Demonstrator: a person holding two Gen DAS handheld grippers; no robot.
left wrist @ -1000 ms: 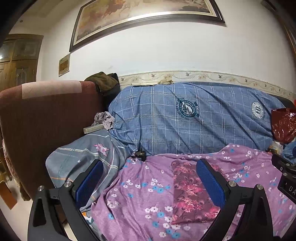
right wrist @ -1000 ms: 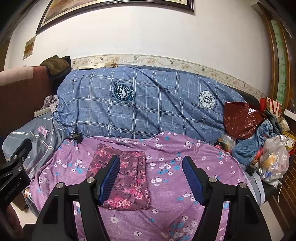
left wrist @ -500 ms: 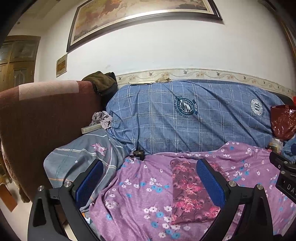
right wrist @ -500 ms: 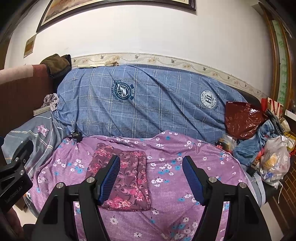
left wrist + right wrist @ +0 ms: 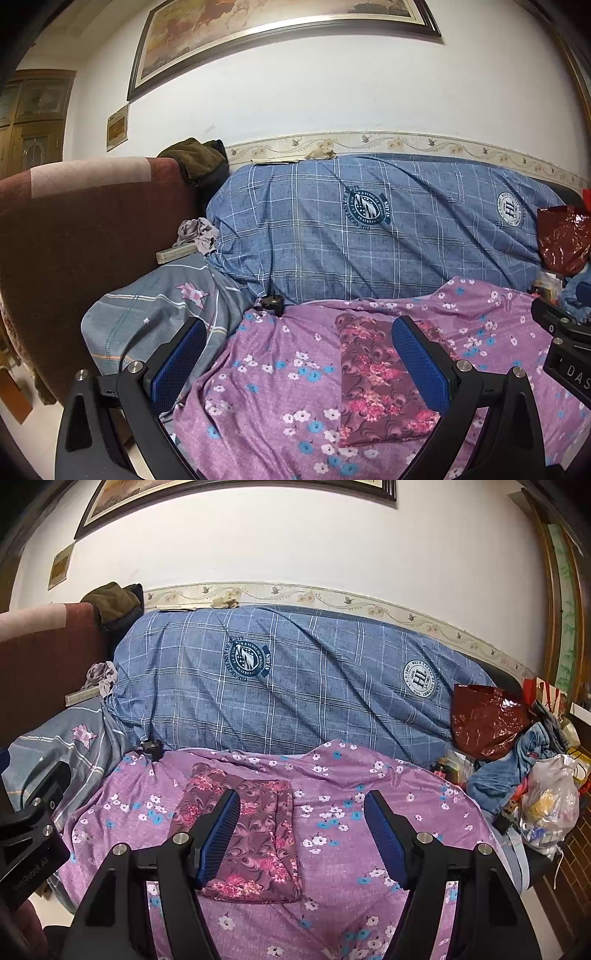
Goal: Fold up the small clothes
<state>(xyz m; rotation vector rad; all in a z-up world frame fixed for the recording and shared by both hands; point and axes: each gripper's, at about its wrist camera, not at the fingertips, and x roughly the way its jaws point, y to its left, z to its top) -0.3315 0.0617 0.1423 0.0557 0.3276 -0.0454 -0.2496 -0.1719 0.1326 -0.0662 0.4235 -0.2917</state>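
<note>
Maroon floral cloth, one folded garment (image 5: 255,830), lies flat on the purple flowered sheet (image 5: 351,849), at twelve o'clock from the right gripper (image 5: 301,834) and two o'clock from the left gripper (image 5: 297,360). Both grippers stand with fingers apart, holding nothing. Two round crests mark the blue checked cover (image 5: 314,686); one reads "HL" (image 5: 420,679). One red bag (image 5: 487,723) is partly cut off in the left view.
</note>
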